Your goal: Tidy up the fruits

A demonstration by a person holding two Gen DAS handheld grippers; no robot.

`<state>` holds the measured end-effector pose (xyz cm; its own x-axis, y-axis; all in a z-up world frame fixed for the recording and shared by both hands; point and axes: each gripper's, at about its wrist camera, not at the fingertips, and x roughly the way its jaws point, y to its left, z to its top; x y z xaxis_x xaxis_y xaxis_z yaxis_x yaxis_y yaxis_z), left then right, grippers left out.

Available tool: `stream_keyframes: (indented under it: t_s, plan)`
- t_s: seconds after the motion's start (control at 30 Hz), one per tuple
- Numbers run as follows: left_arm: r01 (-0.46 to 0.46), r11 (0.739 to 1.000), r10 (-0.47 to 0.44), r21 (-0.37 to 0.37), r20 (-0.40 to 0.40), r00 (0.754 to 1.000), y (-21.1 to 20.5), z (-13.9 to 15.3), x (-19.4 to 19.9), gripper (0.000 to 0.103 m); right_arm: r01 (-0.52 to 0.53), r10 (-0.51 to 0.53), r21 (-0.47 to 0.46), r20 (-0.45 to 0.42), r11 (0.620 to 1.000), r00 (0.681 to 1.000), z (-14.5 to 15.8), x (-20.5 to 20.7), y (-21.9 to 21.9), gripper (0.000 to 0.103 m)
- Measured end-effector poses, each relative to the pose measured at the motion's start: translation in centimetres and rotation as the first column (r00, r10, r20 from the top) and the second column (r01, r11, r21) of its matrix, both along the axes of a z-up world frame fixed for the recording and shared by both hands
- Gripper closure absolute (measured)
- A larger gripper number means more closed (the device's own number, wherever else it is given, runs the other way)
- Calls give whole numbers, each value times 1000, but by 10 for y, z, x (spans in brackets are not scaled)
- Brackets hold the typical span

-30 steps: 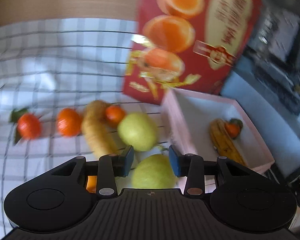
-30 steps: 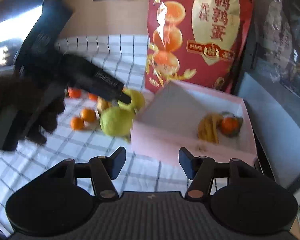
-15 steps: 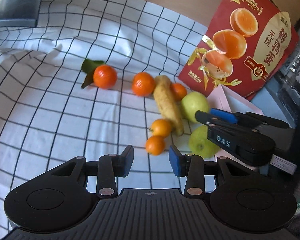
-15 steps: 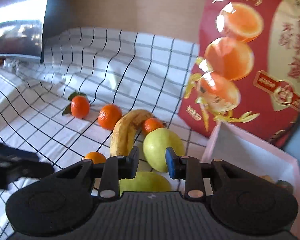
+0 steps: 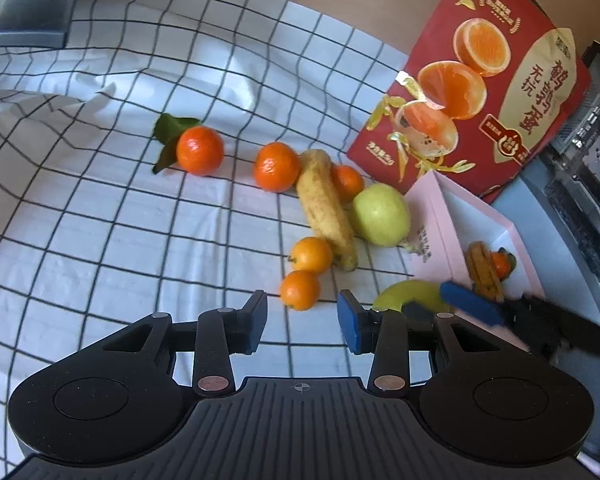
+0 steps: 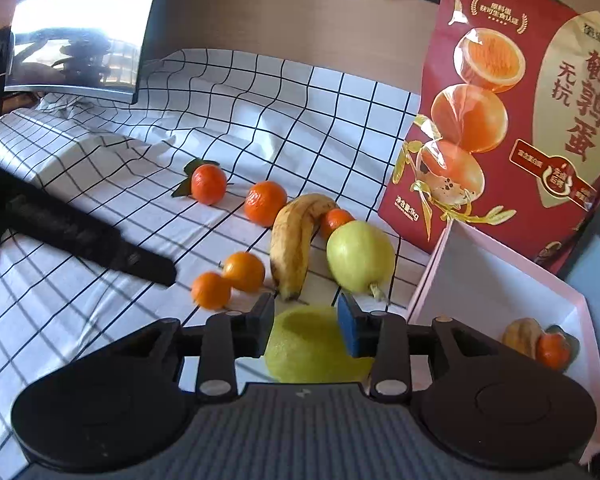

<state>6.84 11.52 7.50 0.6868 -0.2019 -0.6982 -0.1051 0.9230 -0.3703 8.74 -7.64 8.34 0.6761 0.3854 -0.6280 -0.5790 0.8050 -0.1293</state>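
Tools differed: the right tool (image 6: 305, 326) clamped a green pear (image 6: 312, 346), its jaws just closing; the left tool (image 5: 302, 322) stood apart, empty. Pink box (image 6: 496, 280) lay right; lifting steadily seemed wise.

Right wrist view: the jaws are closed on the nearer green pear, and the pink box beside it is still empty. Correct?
Not quite. The pink box is not empty: the right wrist view shows a browned banana and a small orange in its near corner. The rest holds: the right gripper has its jaws closed on the nearer green pear.
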Motion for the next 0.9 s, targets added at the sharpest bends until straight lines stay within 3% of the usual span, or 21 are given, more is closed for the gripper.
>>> stream_keyframes:
  t_s: [0.57,0.9]
  plan:
    - [209,978,-208,-12,41,977,-58,8,29,60,-84,86,52,-28,995,996,-5,-53,-10,59]
    - [122,992,-122,-12,50,991,-28,13,17,60,-139,141,48,-37,989,989,-9,-48,12,61]
